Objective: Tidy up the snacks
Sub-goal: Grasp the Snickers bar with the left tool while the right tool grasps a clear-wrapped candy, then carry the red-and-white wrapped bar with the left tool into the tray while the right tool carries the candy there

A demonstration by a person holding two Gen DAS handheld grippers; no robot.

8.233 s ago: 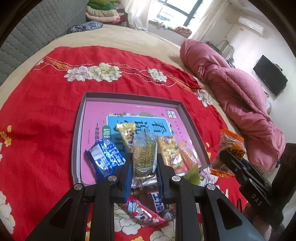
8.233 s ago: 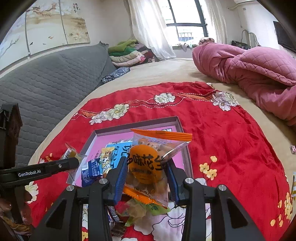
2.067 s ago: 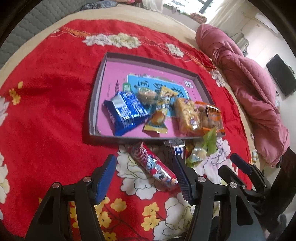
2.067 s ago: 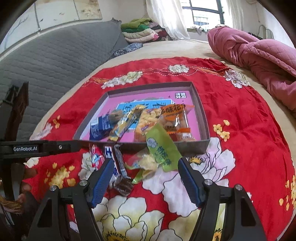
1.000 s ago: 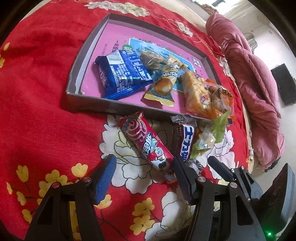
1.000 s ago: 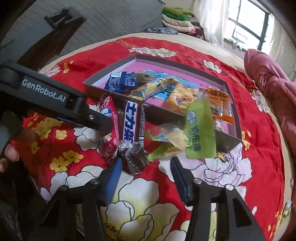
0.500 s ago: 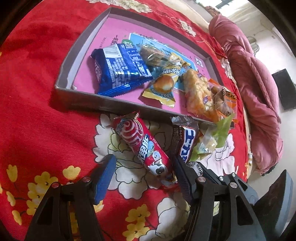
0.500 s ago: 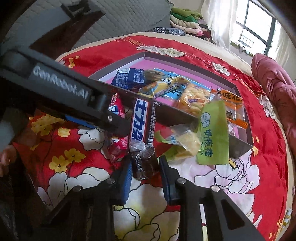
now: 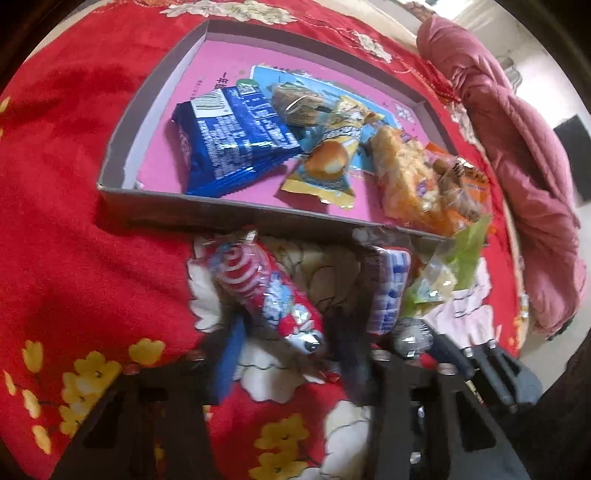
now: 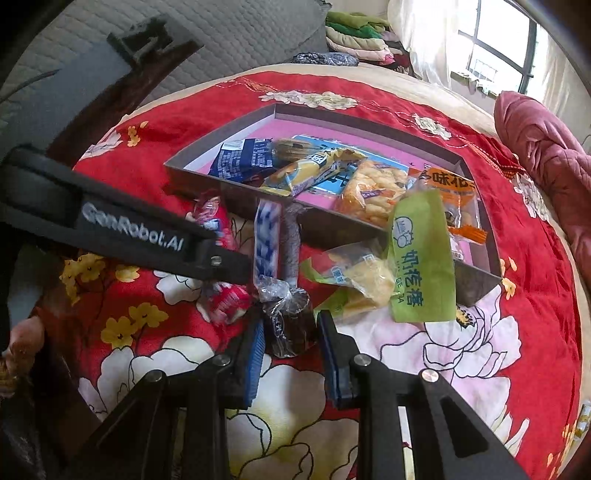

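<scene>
The right gripper (image 10: 290, 338) pinches a small dark wrapped candy (image 10: 288, 325); light, crinkly, slippery. The left gripper (image 9: 284, 354) is closing around the soft red snack pack (image 9: 266, 295); squeeze its middle.

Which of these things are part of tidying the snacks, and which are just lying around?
Part of the job: box; red candy; dark wrapped sweet; blue-and-white bar; green packet.

Just lying around: red blanket; pink quilt; folded clothes.
</scene>
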